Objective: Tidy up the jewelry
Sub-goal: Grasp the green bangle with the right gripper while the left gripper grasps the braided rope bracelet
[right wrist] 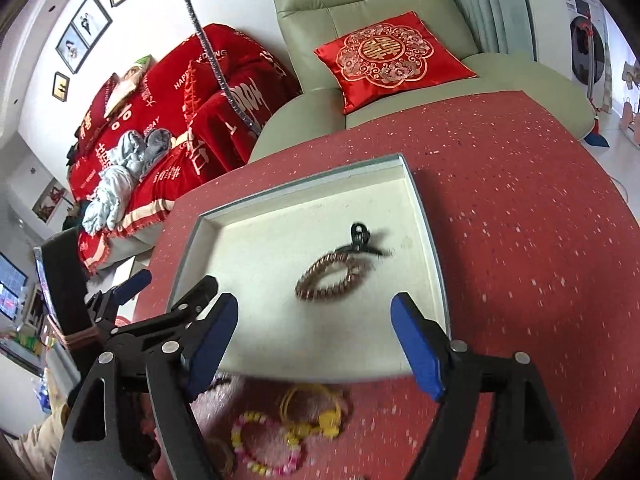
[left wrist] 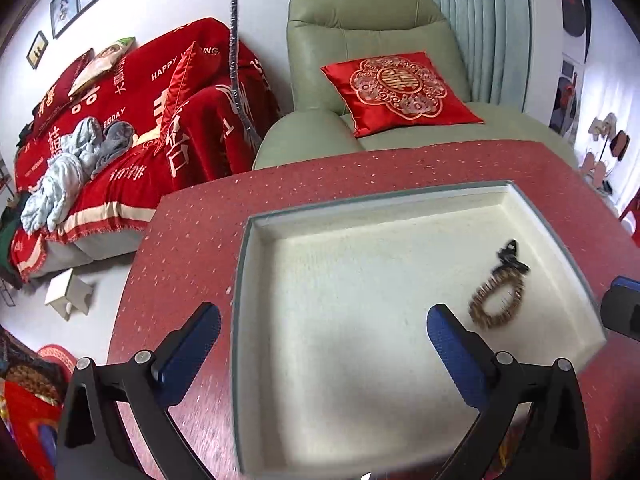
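Note:
A cream-lined tray (left wrist: 256, 248) (right wrist: 434, 256) lies on the red speckled table. Inside it lie a brown bead bracelet (left wrist: 497, 304) (right wrist: 331, 276) and a black hair claw (left wrist: 510, 258) (right wrist: 360, 238), touching each other. My left gripper (left wrist: 324, 330) is open and empty, above the tray's left part. My right gripper (right wrist: 314, 326) is open and empty, above the tray's near edge, with the bracelet just beyond it. In front of the tray on the table lie a yellow cord bracelet (right wrist: 314, 410) and a pink and yellow bead bracelet (right wrist: 266, 446).
The table (left wrist: 184, 264) (right wrist: 520, 240) has its far edge against a green armchair (left wrist: 360, 40) with a red cushion (left wrist: 396, 90). A sofa with a red blanket (left wrist: 132, 120) stands to the left. The left gripper's fingers (right wrist: 130, 286) show at the right wrist view's left.

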Demonstrator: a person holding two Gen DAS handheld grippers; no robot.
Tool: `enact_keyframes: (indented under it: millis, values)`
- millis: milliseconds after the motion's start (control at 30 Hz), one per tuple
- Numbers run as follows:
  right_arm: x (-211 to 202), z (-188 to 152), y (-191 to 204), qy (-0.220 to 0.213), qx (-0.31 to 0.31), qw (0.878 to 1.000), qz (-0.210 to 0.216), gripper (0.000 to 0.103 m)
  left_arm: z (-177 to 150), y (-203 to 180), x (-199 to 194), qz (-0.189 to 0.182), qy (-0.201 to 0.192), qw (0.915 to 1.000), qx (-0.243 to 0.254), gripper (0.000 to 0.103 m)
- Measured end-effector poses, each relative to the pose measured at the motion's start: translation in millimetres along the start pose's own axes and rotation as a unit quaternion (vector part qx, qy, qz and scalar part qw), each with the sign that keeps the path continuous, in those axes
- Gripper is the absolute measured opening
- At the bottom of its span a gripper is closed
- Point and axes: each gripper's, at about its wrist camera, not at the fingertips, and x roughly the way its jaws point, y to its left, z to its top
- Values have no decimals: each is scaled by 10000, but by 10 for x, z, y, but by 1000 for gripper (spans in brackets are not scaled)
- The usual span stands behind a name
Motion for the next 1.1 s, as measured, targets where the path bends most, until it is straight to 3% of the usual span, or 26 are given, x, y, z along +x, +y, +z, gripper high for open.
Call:
enact_keyframes:
  millis: [233, 633, 867, 1100]
  values:
    - [-291, -478, 40, 102, -109, 9999, -47, 83, -502, 182, -458, -374, 84, 9992, -141, 103]
    - [-448, -1383, 30, 655, -519, 9951, -524, 83, -1217, 213, -809, -402, 283, 9986, -188, 103]
    - [-441, -1595, 72, 838, -814, 9911, -636, 83, -1414, 157, -690, -378, 645, 9971, -158, 103]
    - [-393, -1641, 146, 944, -1115, 9866, -732, 83, -1440, 160, -654, -366, 709, 9967, -166, 103]
